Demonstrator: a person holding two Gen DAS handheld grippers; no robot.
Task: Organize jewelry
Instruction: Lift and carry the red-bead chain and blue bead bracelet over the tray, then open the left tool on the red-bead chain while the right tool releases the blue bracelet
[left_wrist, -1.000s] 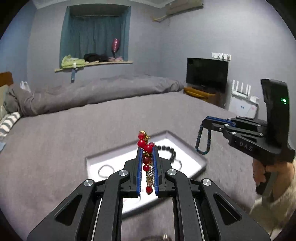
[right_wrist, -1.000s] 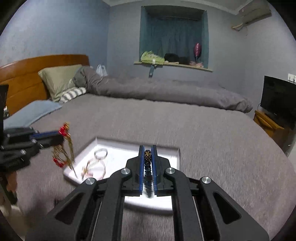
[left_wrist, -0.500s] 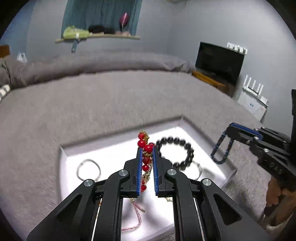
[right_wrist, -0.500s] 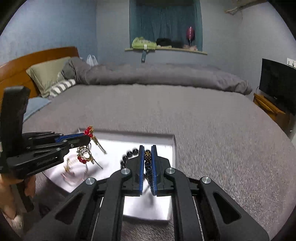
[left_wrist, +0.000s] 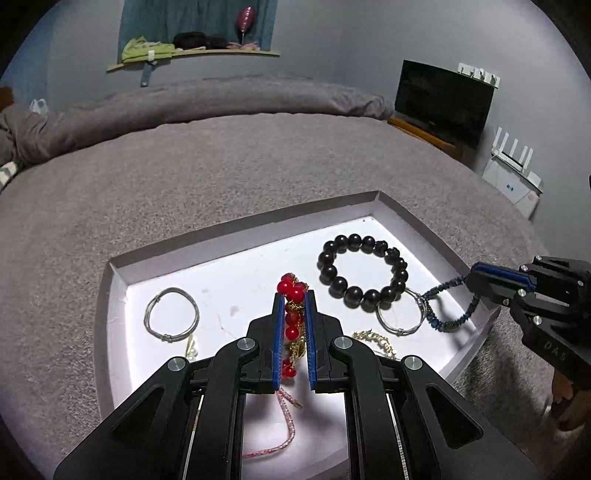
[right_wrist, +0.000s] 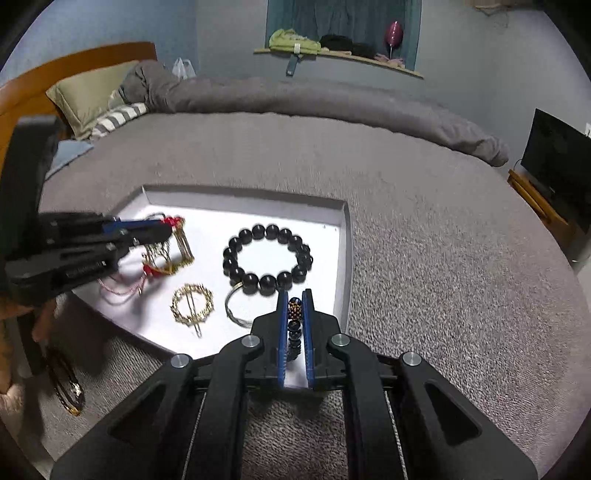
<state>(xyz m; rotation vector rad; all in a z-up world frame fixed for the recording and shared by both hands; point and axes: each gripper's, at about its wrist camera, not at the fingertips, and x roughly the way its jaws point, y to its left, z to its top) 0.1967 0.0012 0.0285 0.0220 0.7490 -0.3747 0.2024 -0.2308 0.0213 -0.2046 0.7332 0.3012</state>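
A white tray lies on the grey bed. My left gripper is shut on a red-bead and gold piece, held low over the tray's middle; it also shows in the right wrist view. My right gripper is shut on a dark blue beaded bracelet at the tray's right edge; in the left wrist view the bracelet hangs down onto the tray floor. In the tray lie a black bead bracelet, silver rings, a gold hairpin and a pink chain.
A dark necklace lies on the bedcover left of the tray. A rolled grey duvet and pillows lie at the far end. A TV stands to the right of the bed.
Both grippers have come down and forward to the tray with their pieces. The blue bracelet now touches the tray floor at the right edge.
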